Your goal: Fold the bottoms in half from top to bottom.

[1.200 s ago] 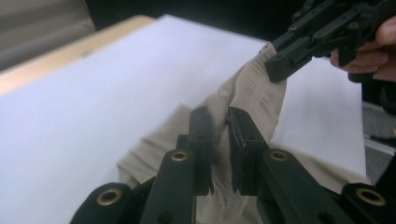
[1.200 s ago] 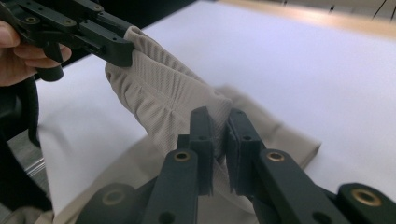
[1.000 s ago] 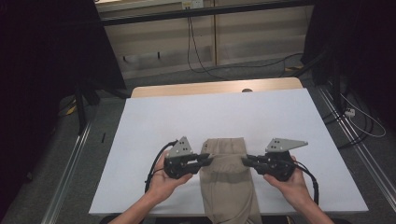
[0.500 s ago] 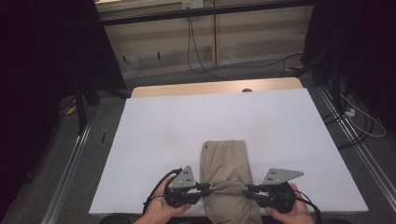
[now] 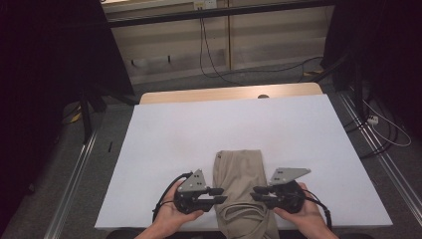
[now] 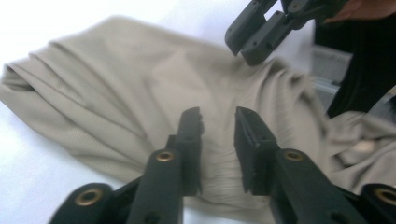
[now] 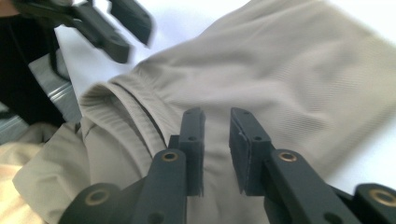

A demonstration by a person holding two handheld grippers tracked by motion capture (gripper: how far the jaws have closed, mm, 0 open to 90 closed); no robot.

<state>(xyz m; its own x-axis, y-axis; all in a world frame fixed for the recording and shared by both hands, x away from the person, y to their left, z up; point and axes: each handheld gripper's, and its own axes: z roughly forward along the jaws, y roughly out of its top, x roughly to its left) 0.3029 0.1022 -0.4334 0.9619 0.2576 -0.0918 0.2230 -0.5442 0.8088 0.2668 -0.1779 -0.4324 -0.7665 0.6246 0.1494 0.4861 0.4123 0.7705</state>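
Observation:
A folded beige garment [image 5: 240, 175] lies on the white table [image 5: 199, 129] near the front edge, and its lower end hangs over that edge. My left gripper [image 5: 220, 195] is at the garment's left side and my right gripper [image 5: 256, 193] at its right side, tips facing each other. In the left gripper view the left gripper [image 6: 218, 116] stands open just over the ribbed cloth [image 6: 116, 88]; its jaws have just been opening, with nothing pinched between them. The right gripper [image 7: 217, 116] is also open above the cloth [image 7: 280, 70] after opening a little.
A strip of wood [image 5: 224, 93] runs along the table's far edge. Cables [image 5: 209, 55] trail over the floor behind it, and a white cable [image 5: 388, 129] lies at the right. Dark stands [image 5: 89, 99] flank the table on the left.
Both hands have come down along the garment toward the table's front edge. The garment lies where it was.

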